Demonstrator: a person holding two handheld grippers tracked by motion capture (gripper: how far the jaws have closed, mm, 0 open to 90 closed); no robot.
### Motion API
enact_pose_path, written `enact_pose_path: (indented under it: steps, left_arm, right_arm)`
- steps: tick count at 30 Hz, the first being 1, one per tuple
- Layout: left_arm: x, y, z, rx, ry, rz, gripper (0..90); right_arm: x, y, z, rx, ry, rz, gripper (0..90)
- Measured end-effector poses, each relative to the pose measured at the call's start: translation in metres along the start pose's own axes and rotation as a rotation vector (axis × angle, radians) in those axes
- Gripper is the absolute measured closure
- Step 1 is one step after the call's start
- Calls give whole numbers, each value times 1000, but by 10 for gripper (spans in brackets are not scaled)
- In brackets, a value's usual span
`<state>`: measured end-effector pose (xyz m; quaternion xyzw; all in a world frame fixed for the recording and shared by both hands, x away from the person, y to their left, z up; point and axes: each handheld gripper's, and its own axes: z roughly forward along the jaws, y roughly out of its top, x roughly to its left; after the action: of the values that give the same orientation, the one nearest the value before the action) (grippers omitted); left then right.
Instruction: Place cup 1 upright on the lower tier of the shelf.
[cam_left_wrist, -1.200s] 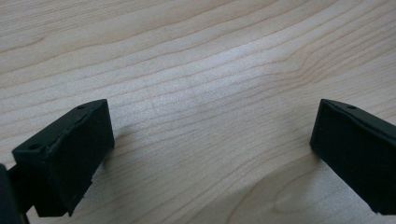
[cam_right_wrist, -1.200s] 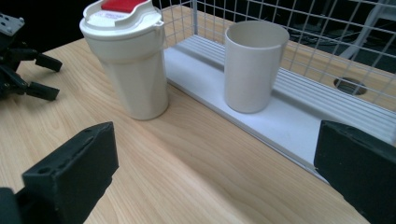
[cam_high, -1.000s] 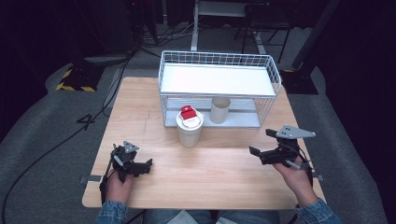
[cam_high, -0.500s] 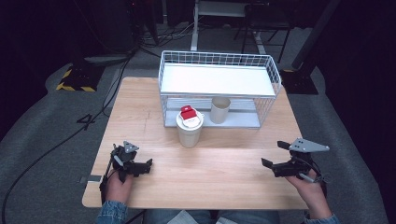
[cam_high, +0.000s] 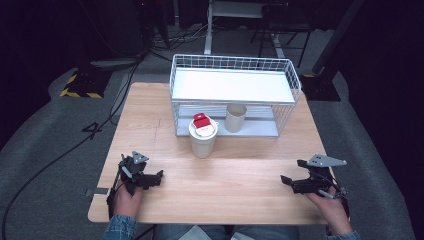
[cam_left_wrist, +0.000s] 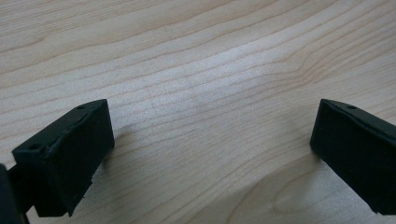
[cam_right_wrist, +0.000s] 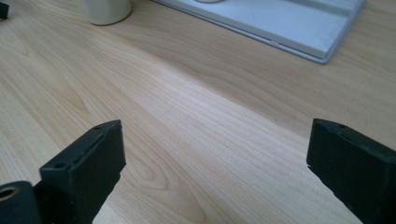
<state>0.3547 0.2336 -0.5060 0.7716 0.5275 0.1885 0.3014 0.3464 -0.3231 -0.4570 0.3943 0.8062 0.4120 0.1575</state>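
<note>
Both grippers, left gripper (cam_high: 150, 178) and right gripper (cam_high: 292, 183), rest parted and empty on the near table (cam_high: 235, 192); the right's jaws have just been narrowing. Next (I judge) comes reaching far toward the lidded cup (cam_high: 203, 139) before the wire rack (cam_high: 234, 95).

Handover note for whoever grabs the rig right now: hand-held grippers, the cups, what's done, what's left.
Left hand-held gripper: open, empty, low over the table near its front left edge.
Right hand-held gripper: open, empty; jaws have just been closing a little, nothing between them; front right.
Lidded cup with a red piece on its lid stands in front of the wire rack. Open cup stands on the rack's lower shelf.
Done: nothing that can be told from here. Left: both cups untouched; likely start with the lidded one.
</note>
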Motion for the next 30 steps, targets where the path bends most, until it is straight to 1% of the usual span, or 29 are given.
enact_pose_path:
  steps: [4,7,9,12,16,19,24,26,30]
  left_arm:
    - [0,0,0,0,0,0,1]
    - [0,0,0,0,0,0,1]
    - [0,0,0,-1,0,0,1]
    - [0,0,0,0,0,0,1]
    - [-1,1,1,0,13,-12,2]
    - [-1,1,1,0,14,-12,2]
    - [-1,1,1,0,15,-13,2]
    - [-1,1,0,-1,15,-14,2]
    - [-1,-1,0,-1,1,-9,2]
  right_arm:
    - [-5,-11,4,0,-18,37,43]
    - [-9,-18,7,14,-32,66,43]
    - [-12,-23,8,31,-63,57,43]
    - [-15,-28,10,46,-70,64,43]
    - [-18,-34,13,65,-91,69,46]
    - [-19,-36,17,89,-111,81,56]
    - [-20,-38,22,114,-124,59,59]
    - [-19,-40,24,101,-148,29,65]
    - [-19,-40,24,101,-152,29,64]
